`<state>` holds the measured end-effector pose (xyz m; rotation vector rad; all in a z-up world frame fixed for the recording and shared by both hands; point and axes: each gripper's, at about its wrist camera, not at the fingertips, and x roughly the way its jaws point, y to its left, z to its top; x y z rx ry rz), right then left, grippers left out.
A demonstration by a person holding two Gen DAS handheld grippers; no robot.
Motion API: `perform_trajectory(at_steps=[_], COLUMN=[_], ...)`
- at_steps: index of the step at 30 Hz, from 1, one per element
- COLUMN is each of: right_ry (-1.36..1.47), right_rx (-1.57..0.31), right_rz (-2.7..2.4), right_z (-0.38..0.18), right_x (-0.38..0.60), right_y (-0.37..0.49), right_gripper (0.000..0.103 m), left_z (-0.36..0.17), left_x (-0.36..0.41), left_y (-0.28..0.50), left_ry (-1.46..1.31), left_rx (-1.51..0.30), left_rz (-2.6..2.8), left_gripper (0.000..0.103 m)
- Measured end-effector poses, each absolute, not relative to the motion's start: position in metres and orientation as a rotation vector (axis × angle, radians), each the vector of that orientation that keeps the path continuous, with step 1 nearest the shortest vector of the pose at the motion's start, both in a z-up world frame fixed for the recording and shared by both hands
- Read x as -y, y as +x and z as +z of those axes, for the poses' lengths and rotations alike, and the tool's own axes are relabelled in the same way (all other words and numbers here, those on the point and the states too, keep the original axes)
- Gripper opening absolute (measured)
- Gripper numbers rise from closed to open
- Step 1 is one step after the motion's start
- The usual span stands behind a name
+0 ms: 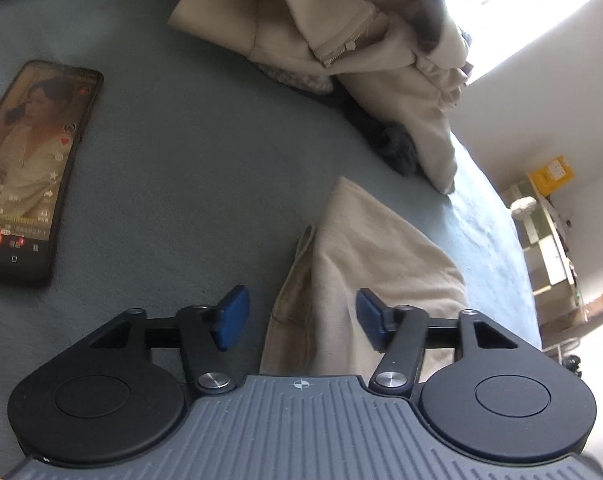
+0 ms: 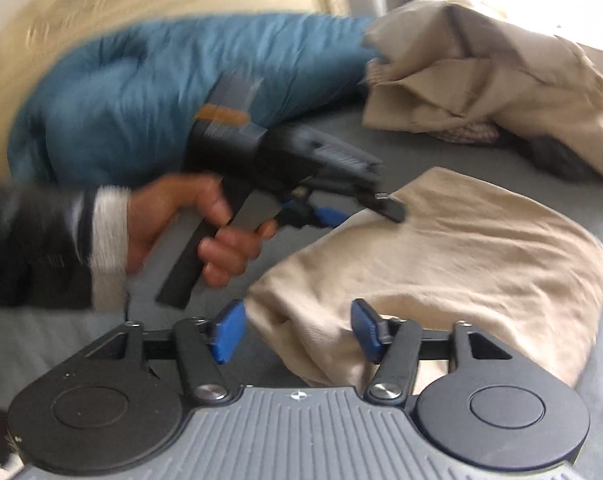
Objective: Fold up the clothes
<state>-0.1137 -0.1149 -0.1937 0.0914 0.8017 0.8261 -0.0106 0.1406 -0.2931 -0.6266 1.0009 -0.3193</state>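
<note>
A beige folded garment lies on the grey-blue bed. My left gripper is open, its blue pads straddling the garment's near edge without closing on it. In the right wrist view my right gripper is open too, over the garment's near corner. The same view shows the left gripper from the side, held by a hand, its tips at the garment's far edge. A heap of beige clothes with a zipper lies further back.
A phone with a lit screen lies on the bed to the left. A blue quilt is bunched at the back left. Dark grey cloth sits under the heap. Shelving with boxes stands beyond the bed's right edge.
</note>
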Motion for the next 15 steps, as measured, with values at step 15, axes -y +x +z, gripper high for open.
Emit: perform_trajectory(at_steps=[15], right_ry=[1.029], right_rx=[-1.115], right_rz=[0.298], right_z=[-0.313], right_x=[0.271], right_y=[-0.064], right_gripper=[0.074], left_z=[-0.319], left_x=[-0.145], left_y=[-0.004], left_ry=[-0.724], left_rx=[-1.103], left_rz=[-0.418], left_gripper=[0.089])
